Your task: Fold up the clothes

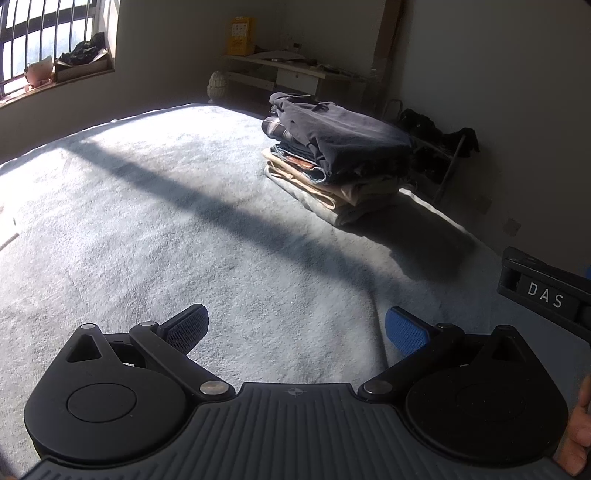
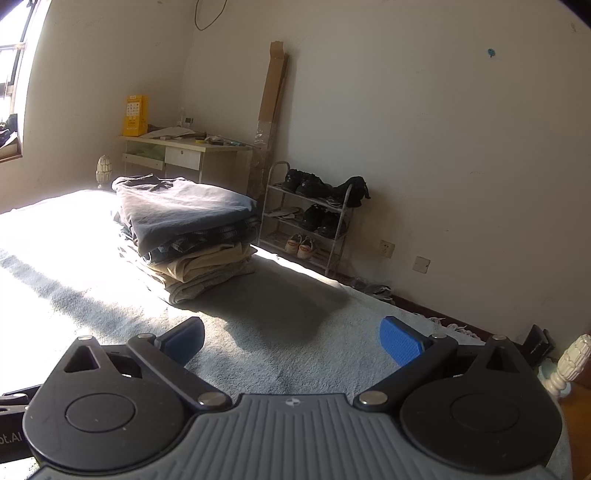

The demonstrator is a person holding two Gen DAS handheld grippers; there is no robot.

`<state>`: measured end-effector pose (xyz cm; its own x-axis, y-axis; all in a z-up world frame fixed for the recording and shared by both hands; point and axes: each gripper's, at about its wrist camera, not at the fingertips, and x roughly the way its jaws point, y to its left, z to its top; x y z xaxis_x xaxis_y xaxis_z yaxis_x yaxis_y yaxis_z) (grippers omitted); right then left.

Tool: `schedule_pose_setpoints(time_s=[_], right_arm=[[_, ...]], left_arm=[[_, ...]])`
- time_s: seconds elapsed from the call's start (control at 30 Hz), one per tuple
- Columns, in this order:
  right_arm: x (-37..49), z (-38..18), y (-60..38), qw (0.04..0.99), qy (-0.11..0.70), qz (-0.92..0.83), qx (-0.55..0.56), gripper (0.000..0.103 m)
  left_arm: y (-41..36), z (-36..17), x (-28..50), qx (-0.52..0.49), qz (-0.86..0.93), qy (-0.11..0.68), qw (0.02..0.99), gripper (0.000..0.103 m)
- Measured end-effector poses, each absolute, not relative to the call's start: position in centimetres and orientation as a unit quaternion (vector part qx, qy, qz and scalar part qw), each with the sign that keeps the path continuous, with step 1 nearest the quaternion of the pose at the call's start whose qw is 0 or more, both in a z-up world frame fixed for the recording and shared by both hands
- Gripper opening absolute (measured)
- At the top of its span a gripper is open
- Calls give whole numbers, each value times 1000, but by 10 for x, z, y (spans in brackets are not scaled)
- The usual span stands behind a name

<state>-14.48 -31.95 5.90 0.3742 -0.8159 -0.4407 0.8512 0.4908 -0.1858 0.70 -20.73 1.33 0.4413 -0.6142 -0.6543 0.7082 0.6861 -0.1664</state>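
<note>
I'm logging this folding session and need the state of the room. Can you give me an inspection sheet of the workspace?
Surface: grey bedspread, part sunlit, part shadowed; no loose garment on the visible part.
Job's things: stack of folded clothes near the bed's far edge, dark garment on top, beige ones lower.
Clutter: nothing seen on the bed besides the stack.
Grippers: left gripper open, holding nothing; right gripper open, holding nothing; both above the bedspread.
Cables: one dark cable looping on the far wall.
Surroundings: shoe rack with shoes, desk with yellow box, barred window, bedpost.
</note>
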Motion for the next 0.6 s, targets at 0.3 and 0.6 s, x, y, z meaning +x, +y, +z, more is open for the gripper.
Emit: schedule_pose_setpoints(time_s=[0.3, 0.6], right_arm=[[-146, 60, -321, 830, 246, -499, 38, 103], [-147, 59, -322, 834, 246, -493, 38, 103]], left_arm=[[-209, 14, 4, 74, -390, 356, 846, 103], [-208, 15, 3, 78, -387, 356, 847, 103]])
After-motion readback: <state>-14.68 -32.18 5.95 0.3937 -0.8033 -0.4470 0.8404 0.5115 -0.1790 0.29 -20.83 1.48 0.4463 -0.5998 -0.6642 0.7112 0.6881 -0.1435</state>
